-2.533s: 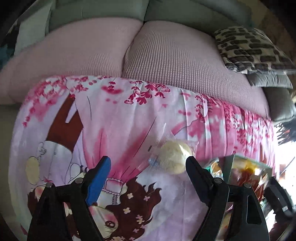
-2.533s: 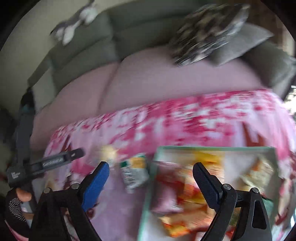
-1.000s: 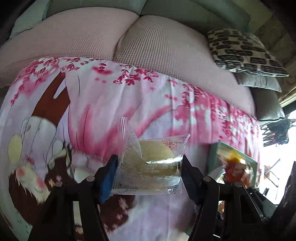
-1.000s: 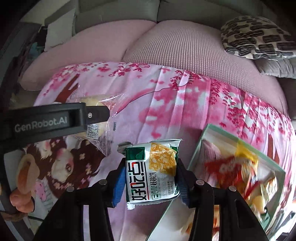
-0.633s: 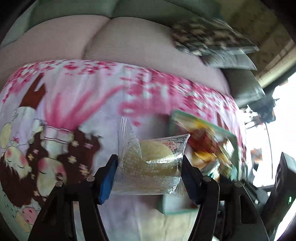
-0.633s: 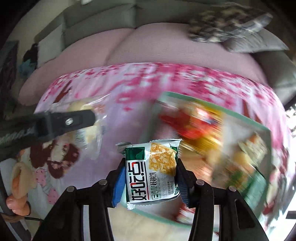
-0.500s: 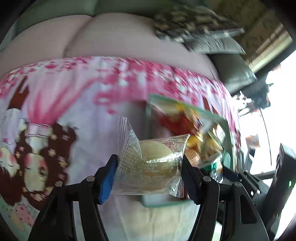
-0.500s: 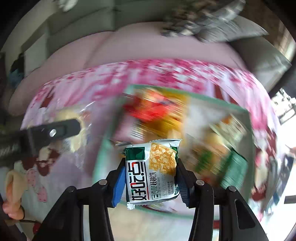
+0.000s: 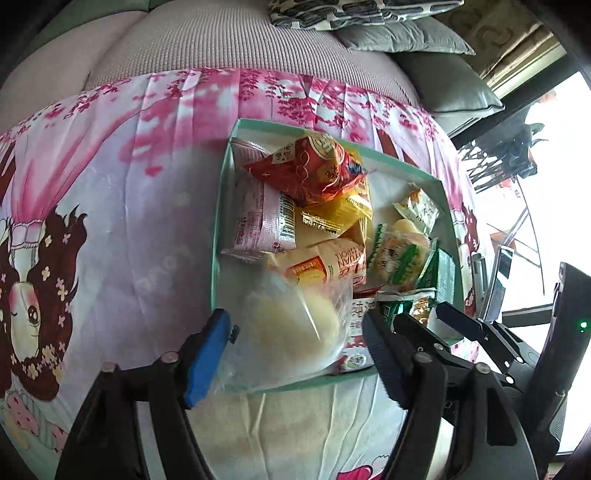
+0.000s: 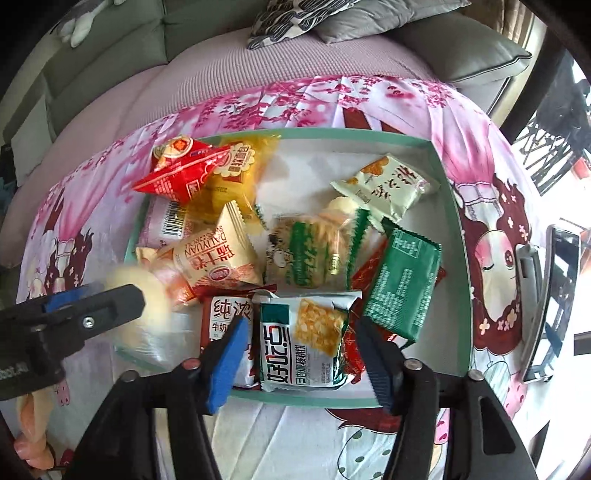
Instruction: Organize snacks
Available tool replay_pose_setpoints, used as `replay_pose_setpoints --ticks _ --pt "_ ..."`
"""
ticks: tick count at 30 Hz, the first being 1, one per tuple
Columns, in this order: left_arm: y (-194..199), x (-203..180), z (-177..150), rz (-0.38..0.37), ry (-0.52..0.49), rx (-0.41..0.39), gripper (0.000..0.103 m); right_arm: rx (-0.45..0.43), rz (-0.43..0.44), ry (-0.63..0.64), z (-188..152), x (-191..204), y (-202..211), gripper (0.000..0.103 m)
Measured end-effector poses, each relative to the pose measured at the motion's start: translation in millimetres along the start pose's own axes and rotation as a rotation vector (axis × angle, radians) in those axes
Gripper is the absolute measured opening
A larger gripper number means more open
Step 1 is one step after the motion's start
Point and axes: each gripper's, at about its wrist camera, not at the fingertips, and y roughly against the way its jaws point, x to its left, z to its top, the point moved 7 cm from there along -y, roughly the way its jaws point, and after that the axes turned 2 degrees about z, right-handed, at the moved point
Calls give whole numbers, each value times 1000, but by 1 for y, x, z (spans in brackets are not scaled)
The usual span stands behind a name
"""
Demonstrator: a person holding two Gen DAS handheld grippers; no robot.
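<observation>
A teal-rimmed tray [image 9: 218, 229] full of snack packets lies on a pink cartoon-print cloth. My left gripper [image 9: 291, 354] hangs over the tray's near left corner with its jaws opening. A clear packet with a pale bun [image 9: 291, 325] sits blurred between them, free of the pads. My right gripper [image 10: 301, 360] is over the tray's [image 10: 448, 206] near edge, jaws opening too. A white and green cracker packet [image 10: 303, 339] lies between them with a gap to each pad. The left gripper's finger [image 10: 74, 310] and the bun [image 10: 140, 295] show at the left of the right wrist view.
Red [image 10: 177, 173], yellow [image 10: 236, 166], green [image 10: 402, 280] and beige [image 10: 384, 188] packets crowd the tray. A phone [image 10: 550, 295] lies on the cloth right of it. Behind are a pink sofa seat [image 9: 240, 40] and a patterned pillow [image 10: 295, 18].
Both grippers carried their packets right, to above the tray. Their jaws then widened, and the bun packet and the cracker packet came off the pads.
</observation>
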Motion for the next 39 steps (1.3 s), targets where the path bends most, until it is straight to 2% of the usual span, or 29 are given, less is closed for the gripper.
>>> replay_pose_setpoints --ticks 3,5,8,12,14,18,27,39 --pt "12 4 -3 9 6 -22 82 -15 -3 -8 -10 2 9 68" --pt "19 10 -6 37 9 -48 84 -21 3 -14 -17 6 13 75" --pt "31 26 -17 111 22 -90 90 -31 6 -1 -29 16 19 82" --pt "46 50 -36 240 13 -148 91 -49 24 9 -45 32 25 91" --pt "52 61 -46 308 -2 -170 91 -61 41 14 -51 41 28 103" --pt "59 75 -65 385 -13 -211 91 -89 48 21 -59 54 35 103" --pt "57 87 -93 398 21 -195 91 -104 27 17 -69 58 39 103" --pt "62 93 -94 395 53 -206 91 -104 8 26 -70 57 40 103"
